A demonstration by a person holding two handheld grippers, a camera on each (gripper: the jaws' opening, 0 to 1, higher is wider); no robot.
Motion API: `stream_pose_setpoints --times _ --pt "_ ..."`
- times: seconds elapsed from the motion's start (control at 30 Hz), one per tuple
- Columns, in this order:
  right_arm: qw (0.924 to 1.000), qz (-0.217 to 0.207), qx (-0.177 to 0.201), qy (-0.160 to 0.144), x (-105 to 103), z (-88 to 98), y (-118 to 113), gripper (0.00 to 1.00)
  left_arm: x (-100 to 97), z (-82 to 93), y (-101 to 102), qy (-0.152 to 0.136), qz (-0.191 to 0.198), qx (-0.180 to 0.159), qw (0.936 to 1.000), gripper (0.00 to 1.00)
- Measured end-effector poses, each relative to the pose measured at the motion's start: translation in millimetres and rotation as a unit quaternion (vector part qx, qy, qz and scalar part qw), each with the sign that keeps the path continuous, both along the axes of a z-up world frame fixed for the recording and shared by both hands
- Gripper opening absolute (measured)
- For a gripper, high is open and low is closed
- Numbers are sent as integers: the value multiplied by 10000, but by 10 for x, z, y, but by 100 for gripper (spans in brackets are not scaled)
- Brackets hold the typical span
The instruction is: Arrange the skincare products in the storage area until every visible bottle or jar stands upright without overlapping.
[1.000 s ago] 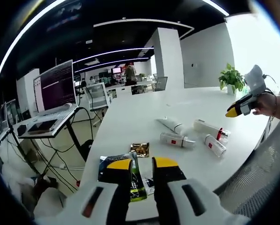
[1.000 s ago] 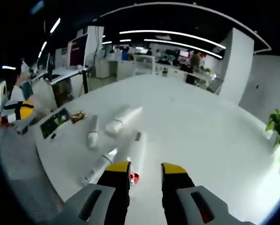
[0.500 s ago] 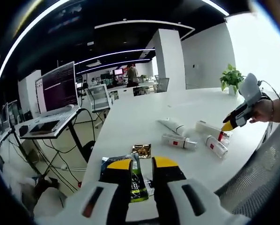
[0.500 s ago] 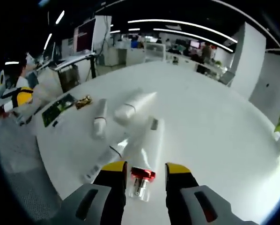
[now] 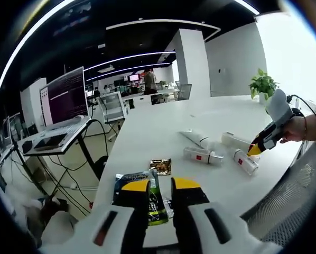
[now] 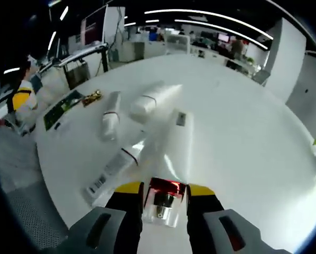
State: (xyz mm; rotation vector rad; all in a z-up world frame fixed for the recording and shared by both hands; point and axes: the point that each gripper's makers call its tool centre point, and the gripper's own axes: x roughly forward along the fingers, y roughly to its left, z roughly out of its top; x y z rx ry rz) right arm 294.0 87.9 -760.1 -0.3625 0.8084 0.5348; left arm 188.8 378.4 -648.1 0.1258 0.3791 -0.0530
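Several white skincare products lie flat on the white table. In the right gripper view, a white bottle with a red collar and clear cap points at me, and my right gripper stands open with a jaw on either side of that cap. A long flat tube lies left of it. Farther off are a small bottle and a fat tube. In the left gripper view, my left gripper is open and holds nothing, near the table's edge. The right gripper reaches the group of products there.
A green snack packet and a gold wrapper lie just past my left jaws. A potted plant stands at the table's far corner. A mesh chair is at the right, and a desk with a monitor at the left.
My right gripper has moved down and forward onto the red-collared bottle, so its cap now sits between the jaws. The left gripper has hardly moved.
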Motion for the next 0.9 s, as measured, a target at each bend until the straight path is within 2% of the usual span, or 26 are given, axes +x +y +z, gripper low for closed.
stream_pose_setpoints --times 0.3,0.43,0.53,0.7,0.77,0.9 --pt "9997 54 -234 -23 30 -66 -86 27 21 -39 -18 99 -92 -40 9999 12" --pt "9988 168 -447 -98 35 -83 -108 27 12 -16 18 0 1 -56 10000 11" --pt "9993 97 -339 -106 66 -76 -109 27 14 -39 0 77 -49 -36 10000 12" --pt "9991 193 -335 -168 75 -70 -120 26 16 -4 23 -47 -4 -28 10000 12" --pt "9990 219 -345 -202 76 -66 -125 26 13 -8 18 -45 -14 -99 9999 12" --pt "9992 271 -216 -210 80 -61 -134 26 14 -19 1 -34 -90 -35 9999 11"
